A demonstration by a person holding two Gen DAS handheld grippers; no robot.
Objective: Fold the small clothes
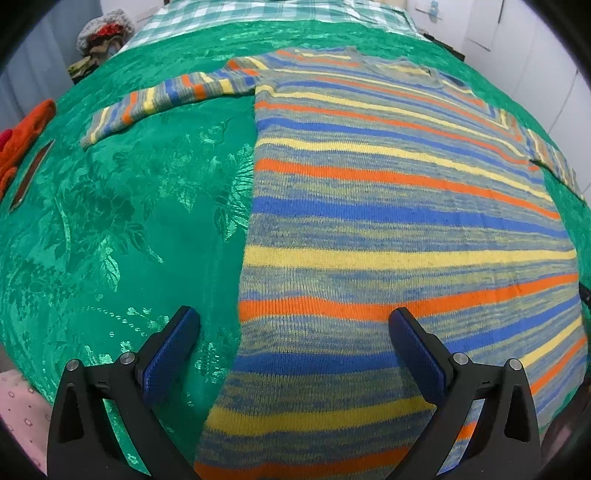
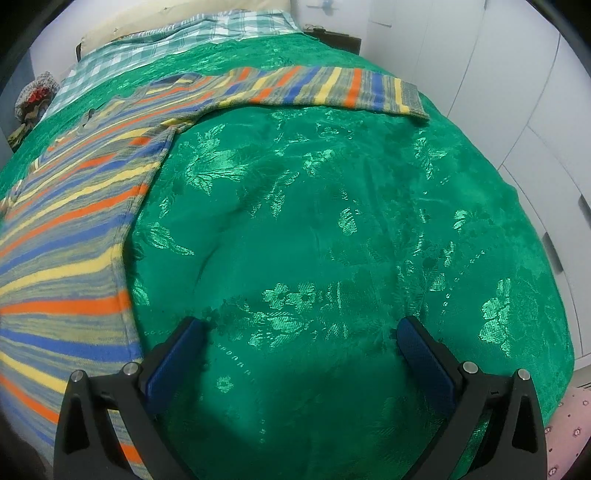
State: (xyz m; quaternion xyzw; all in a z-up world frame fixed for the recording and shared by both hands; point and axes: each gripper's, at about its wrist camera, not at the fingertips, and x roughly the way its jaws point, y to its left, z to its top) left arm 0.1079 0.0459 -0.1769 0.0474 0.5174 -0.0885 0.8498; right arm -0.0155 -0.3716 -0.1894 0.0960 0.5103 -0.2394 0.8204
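A knitted sweater [image 1: 388, 221] with orange, blue, yellow and grey stripes lies flat on a green bedspread [image 1: 129, 221], both sleeves spread outward. My left gripper [image 1: 295, 321] is open above the sweater's lower left edge, one finger over the bedspread, the other over the knit. In the right wrist view the sweater [image 2: 66, 258] fills the left side and its right sleeve [image 2: 332, 88] stretches across the far part of the bed. My right gripper [image 2: 299, 332] is open above bare green bedspread [image 2: 332, 221], to the right of the sweater's side edge, holding nothing.
A checked sheet [image 1: 240, 14] covers the head of the bed. An orange-red soft item [image 1: 26, 129] and a dark flat object [image 1: 31, 173] lie at the left edge. A pile of clothes [image 1: 103, 33] sits beyond the bed. White cupboards [image 2: 517, 110] line the right side.
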